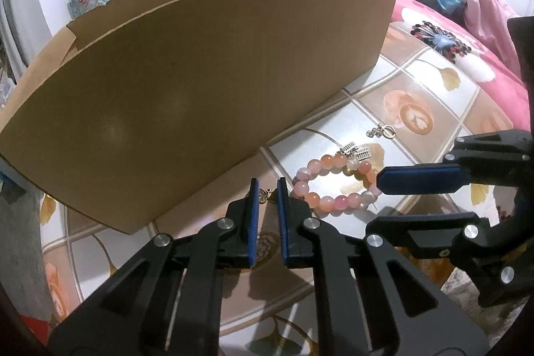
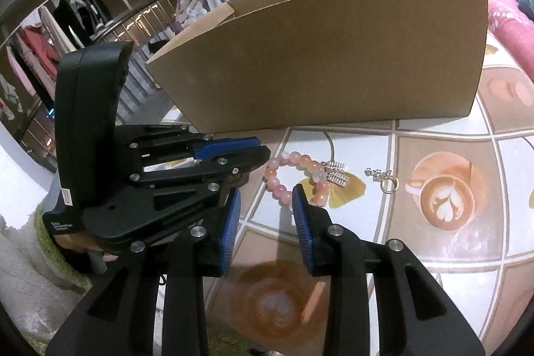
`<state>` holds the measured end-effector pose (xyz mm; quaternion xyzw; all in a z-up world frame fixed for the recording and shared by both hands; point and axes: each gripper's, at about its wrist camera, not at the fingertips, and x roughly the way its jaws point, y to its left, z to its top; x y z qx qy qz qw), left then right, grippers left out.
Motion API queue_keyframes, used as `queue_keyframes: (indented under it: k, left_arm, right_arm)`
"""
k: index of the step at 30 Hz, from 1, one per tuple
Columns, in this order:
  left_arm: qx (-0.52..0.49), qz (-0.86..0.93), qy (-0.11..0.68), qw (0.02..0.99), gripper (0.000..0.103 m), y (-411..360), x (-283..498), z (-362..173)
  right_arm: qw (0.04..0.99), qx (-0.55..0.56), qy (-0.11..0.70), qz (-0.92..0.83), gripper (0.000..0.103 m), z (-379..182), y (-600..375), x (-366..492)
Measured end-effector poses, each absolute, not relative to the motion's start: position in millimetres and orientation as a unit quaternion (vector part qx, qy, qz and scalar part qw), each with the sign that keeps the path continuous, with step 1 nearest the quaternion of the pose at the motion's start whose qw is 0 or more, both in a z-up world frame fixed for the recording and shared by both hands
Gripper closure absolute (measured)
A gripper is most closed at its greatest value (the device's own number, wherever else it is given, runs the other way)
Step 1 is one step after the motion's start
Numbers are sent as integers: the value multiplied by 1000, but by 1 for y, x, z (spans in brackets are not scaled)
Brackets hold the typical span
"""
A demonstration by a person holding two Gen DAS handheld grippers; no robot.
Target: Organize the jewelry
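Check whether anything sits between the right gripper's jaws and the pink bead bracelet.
Nothing visible does. The right gripper has its jaws open just short of the pink bead bracelet, with only bare tablecloth between. The left gripper is off to the side, near the cardboard box.

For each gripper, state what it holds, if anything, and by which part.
The left gripper pinches a small gold butterfly charm at its fingertips, gripping its sides. The right gripper is open and holds nothing.

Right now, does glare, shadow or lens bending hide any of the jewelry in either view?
Left wrist: box bows from lens bending, faint sheen on it; bracelet sharp. Right wrist: tool shadow falls beside the bracelet, ring clear.
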<state>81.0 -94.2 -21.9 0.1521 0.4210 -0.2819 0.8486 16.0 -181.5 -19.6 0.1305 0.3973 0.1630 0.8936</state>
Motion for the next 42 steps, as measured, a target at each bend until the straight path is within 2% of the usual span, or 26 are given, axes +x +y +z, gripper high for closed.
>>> queue_keyframes:
  k: [26, 33, 40, 42]
  left_arm:
    - [76, -275, 406, 868, 95, -41, 65, -7]
    - [64, -275, 407, 869, 95, -38, 70, -10]
    - [57, -268, 409, 870, 95, -29, 76, -13]
    - [57, -267, 410, 870, 95, -29, 77, -14]
  right_arm:
    - [908, 98, 392, 111, 71, -7, -192, 8]
    - [898, 93, 418, 104, 80, -16, -196, 25]
    - [887, 86, 441, 102, 82, -25, -186, 28]
    - [887, 78, 444, 104, 93, -26, -181, 27]
